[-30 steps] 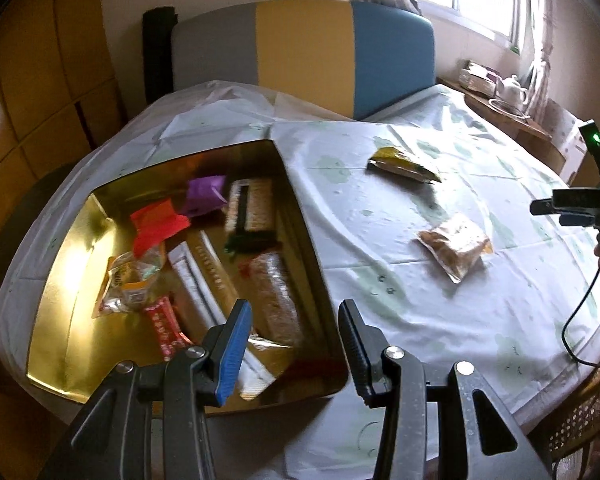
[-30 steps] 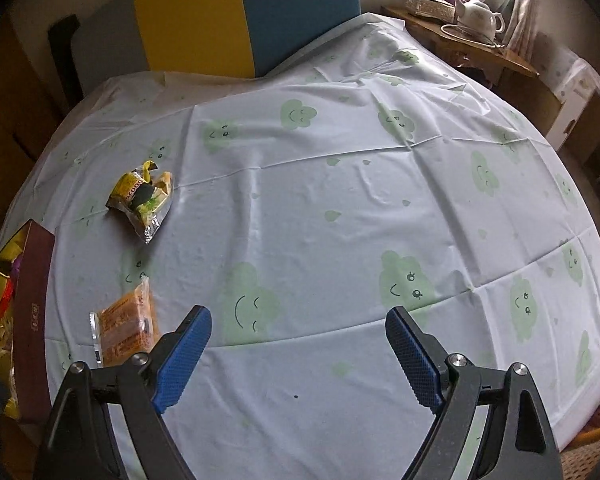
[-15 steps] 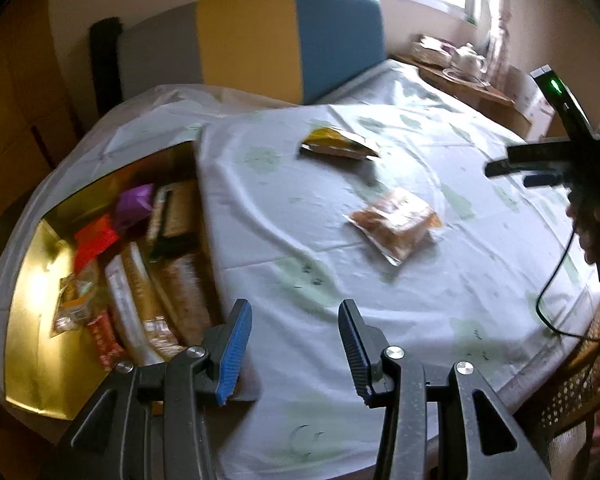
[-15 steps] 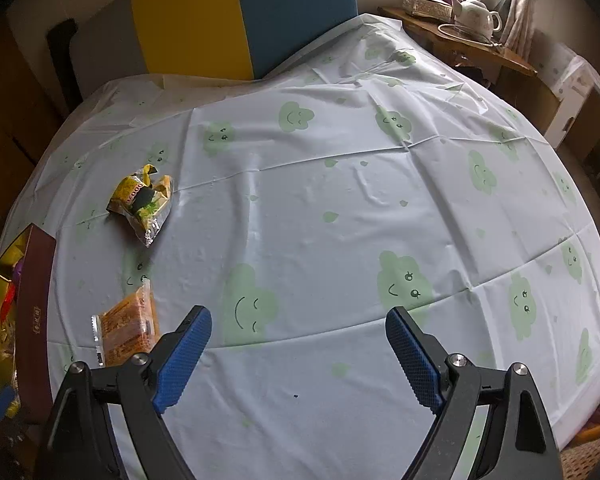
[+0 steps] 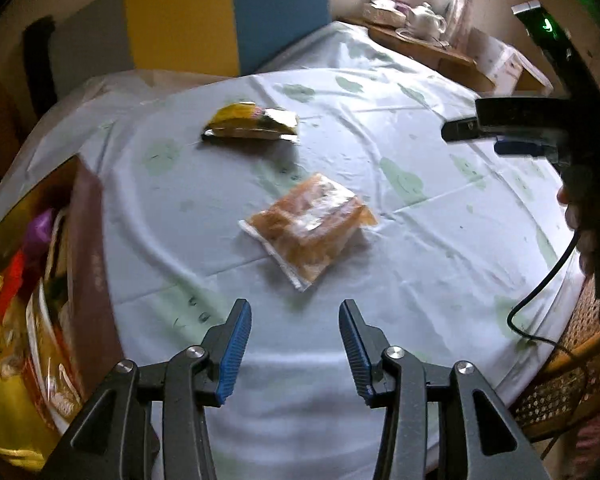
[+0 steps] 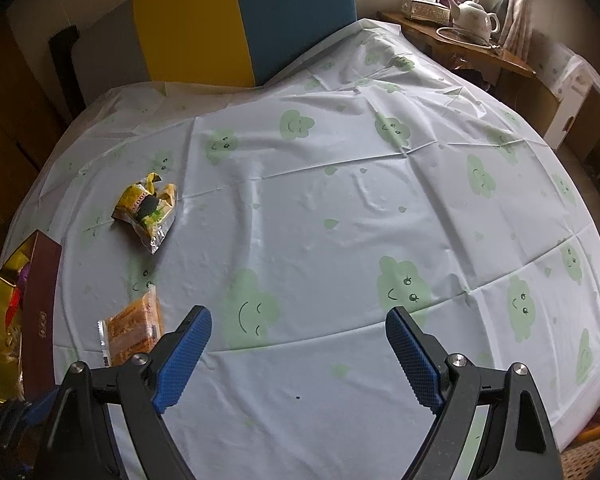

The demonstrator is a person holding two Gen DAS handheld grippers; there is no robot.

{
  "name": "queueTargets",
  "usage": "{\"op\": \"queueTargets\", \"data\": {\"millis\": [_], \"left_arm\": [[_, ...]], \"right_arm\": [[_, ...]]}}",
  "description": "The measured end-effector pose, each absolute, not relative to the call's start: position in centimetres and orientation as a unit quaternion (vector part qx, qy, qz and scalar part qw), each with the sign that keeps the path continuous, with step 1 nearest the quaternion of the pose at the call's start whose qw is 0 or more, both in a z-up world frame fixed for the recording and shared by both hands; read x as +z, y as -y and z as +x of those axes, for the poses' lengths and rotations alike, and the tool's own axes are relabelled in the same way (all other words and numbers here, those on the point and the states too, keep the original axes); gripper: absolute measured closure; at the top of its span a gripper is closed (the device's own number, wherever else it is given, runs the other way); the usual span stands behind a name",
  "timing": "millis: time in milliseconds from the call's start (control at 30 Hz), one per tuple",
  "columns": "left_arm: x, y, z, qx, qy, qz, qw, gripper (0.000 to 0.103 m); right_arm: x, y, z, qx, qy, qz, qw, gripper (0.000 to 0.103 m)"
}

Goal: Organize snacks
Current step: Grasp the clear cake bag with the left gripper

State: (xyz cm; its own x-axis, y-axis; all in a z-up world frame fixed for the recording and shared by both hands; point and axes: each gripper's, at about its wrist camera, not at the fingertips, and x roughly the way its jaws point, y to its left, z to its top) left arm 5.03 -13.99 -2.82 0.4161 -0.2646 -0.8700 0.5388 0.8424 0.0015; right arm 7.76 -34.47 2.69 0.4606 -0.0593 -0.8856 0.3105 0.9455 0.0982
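Pale cloth printed with green smiling clouds covers the round table (image 6: 340, 208) in front of me, mostly bare toward its far and right edges. At its left edge sits the gold-lined box (image 5: 88, 256), maroon-walled, already crowded with wrapped snacks. Just ahead of my left tongs (image 5: 295, 344), jaws released and holding nothing, lies a clear packet of orange-brown snack (image 5: 312, 226), flat on the cloth. Beyond it, well apart, rests a crumpled yellow packet (image 5: 252, 124). My right tongs (image 6: 298, 356) hover spread wide over bare cloth, empty too.
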Motion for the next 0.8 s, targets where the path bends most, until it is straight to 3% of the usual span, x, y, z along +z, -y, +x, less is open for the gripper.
{"op": "queueTargets", "data": {"millis": [33, 67, 633, 800], "left_arm": [[-2.9, 14.8, 4.8, -0.251, -0.471, 0.173, 0.828, 0.033], [-2.9, 15.4, 4.8, -0.255, -0.461, 0.198, 0.827, 0.030], [-5.7, 20.1, 10.4, -0.296, -0.457, 0.289, 0.787, 0.030], [-6.6, 21.3, 12.3, -0.308, -0.464, 0.275, 0.784, 0.028]], "right_arm": [[2.8, 34.5, 7.8, -0.110, -0.506, 0.125, 0.846, 0.014], [2.9, 34.7, 7.7, -0.111, -0.504, 0.127, 0.847, 0.014], [3.6, 35.5, 7.6, -0.105, -0.490, 0.156, 0.851, 0.012], [3.6, 35.4, 7.7, -0.103, -0.491, 0.154, 0.851, 0.012]]}}
